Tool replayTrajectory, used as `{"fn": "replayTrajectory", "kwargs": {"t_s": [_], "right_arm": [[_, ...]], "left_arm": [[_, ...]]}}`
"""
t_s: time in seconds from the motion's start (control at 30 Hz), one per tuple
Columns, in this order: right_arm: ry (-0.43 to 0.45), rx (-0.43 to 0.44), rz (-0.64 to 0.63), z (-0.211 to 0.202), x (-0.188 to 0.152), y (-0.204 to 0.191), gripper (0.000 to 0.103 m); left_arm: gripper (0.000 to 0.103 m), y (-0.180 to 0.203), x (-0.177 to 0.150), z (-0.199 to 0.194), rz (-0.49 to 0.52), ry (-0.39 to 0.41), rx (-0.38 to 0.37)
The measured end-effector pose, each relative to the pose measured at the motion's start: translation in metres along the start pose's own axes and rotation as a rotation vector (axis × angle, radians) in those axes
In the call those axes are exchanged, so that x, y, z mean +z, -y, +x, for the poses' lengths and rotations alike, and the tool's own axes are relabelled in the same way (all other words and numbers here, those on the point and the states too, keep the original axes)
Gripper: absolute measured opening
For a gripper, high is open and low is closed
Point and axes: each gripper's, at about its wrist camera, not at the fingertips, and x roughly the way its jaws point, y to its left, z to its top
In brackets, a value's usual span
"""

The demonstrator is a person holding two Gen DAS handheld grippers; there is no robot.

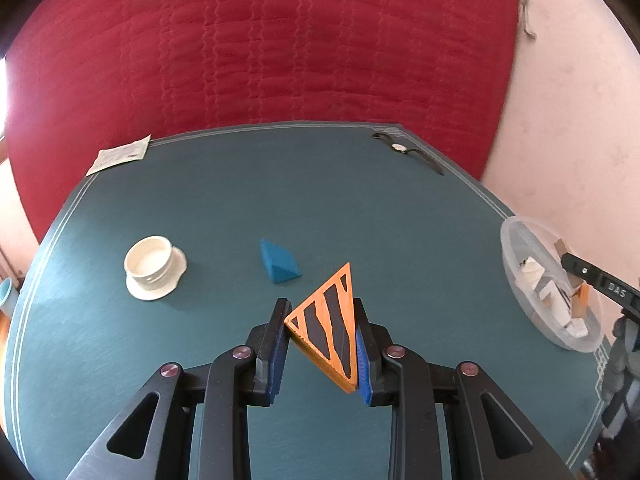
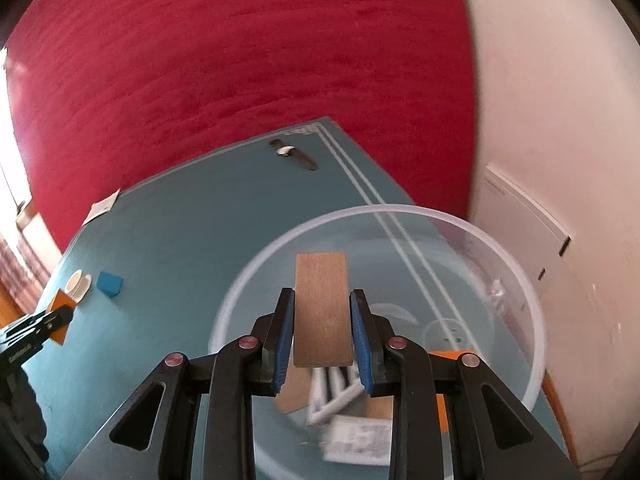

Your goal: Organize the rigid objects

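Right tongs (image 2: 322,336) pinch a wooden block (image 2: 322,312) above the clear bowl (image 2: 536,320), ready to drop; left tongs (image 1: 322,344) clamp an orange triangle (image 1: 328,328) off the counter (image 1: 224,200), next in line.

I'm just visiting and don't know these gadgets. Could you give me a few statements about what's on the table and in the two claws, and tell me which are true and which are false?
1. The left gripper holds an orange triangular piece with black stripes. True.
2. The right gripper is empty. False: it is shut on a flat wooden block, held over the clear plastic bowl.
3. The blue wedge block lies in the bowl. False: it lies on the teal table, beside the white round container.
4. A wristwatch lies near the table's far edge. True.
5. The bowl holds nothing yet. False: several pieces already lie in it.
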Motion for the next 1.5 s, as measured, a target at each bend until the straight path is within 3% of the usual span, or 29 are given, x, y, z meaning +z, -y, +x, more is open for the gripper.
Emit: {"fn": "replayTrajectory", "kwargs": {"t_s": [0.53,0.73,0.97,1.27,1.5], "right_arm": [[0.007,-0.045,0.109,0.01,0.0,0.039,0.033],[0.034,-0.09,0.106,0.006,0.0,0.04,0.034],[0.063,-0.125,0.101,-0.001,-0.002,0.038,0.044],[0.085,-0.133,0.074,-0.006,-0.002,0.034,0.044],[0.086,-0.125,0.077,-0.006,-0.002,0.037,0.044]], "left_arm": [[0.03,0.054,0.013,0.01,0.065,-0.014,-0.086],[0.03,0.082,0.022,0.016,0.103,-0.025,-0.155],[0.03,0.121,0.03,0.026,0.132,-0.045,-0.267],[0.03,0.159,0.031,0.034,0.203,-0.053,-0.328],[0.032,0.175,0.034,0.042,0.195,-0.053,-0.353]]}}
